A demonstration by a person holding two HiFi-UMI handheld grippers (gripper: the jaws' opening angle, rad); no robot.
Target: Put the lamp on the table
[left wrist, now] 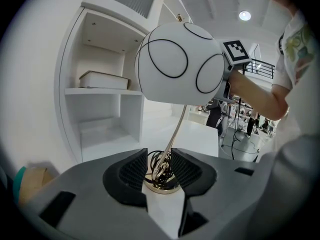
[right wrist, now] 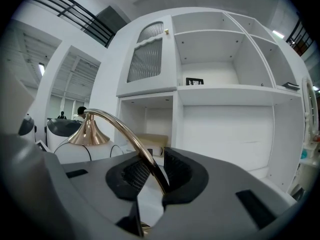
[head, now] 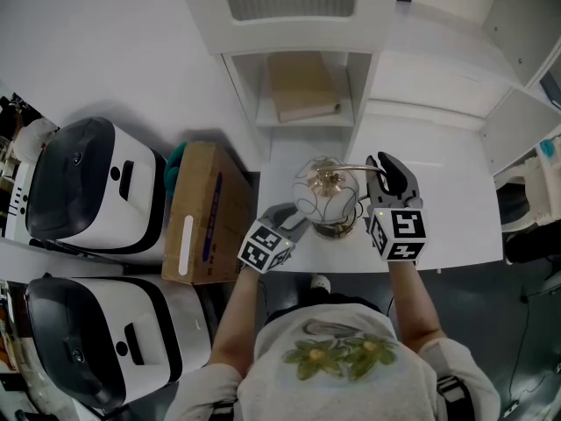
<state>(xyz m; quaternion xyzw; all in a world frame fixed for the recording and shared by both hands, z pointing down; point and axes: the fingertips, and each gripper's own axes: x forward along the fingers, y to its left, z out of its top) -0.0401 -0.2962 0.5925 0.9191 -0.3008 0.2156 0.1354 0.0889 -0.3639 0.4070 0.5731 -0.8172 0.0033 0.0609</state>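
The lamp has a white globe shade (head: 326,187) with thin black rings, a curved gold arm (right wrist: 120,129) and a round gold base (left wrist: 161,186) with a black cord coiled on it. It stands near the front edge of the white table (head: 447,200); the base looks set on the tabletop. My left gripper (head: 294,222) reaches in from the left, jaws shut on the stem and cord just above the base (left wrist: 161,170). My right gripper (head: 386,178) is at the lamp's right, shut on the gold arm (right wrist: 152,171). The shade (left wrist: 175,64) looms above the left jaws.
A white shelf unit rises behind the table, with a flat box (head: 302,86) in its lower niche. Left of the table stand a cardboard box (head: 203,213) and two white-and-black machines (head: 83,187), (head: 96,340). The table's front edge runs right at my body.
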